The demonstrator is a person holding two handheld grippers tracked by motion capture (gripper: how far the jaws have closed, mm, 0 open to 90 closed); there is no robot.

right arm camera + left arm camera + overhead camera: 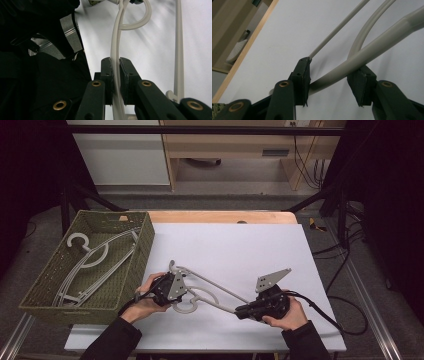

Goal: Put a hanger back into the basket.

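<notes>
Table (225, 217) is covered by a white sheet (230, 250), with a wooden strip left bare along the far edge. Woven green basket (145, 237) is set at the table's left edge, and pale grey hangers (95, 260) are stacked inside it. One more grey hanger (212, 290) is laid on the sheet near the front edge, between the two hands, its hook loop toward the left hand. In the left gripper view the hanger (362, 53) is seen as a thick bar crossing between the jaws, with thinner bars running off behind it.

Left gripper (167, 290) is held at the hanger's hook end (front left of the sheet). In its own view the left gripper (329, 75) has its jaws spread apart, released; the thick bar is lying between them, touching the left pad, and is not clamped.

Right gripper (242, 311) is held near the front edge, right of centre, pointing left. In its own view the right gripper (115, 68) has its jaws clenched on a thin bar of the hanger (115, 40), which is pinched between both pads.
</notes>
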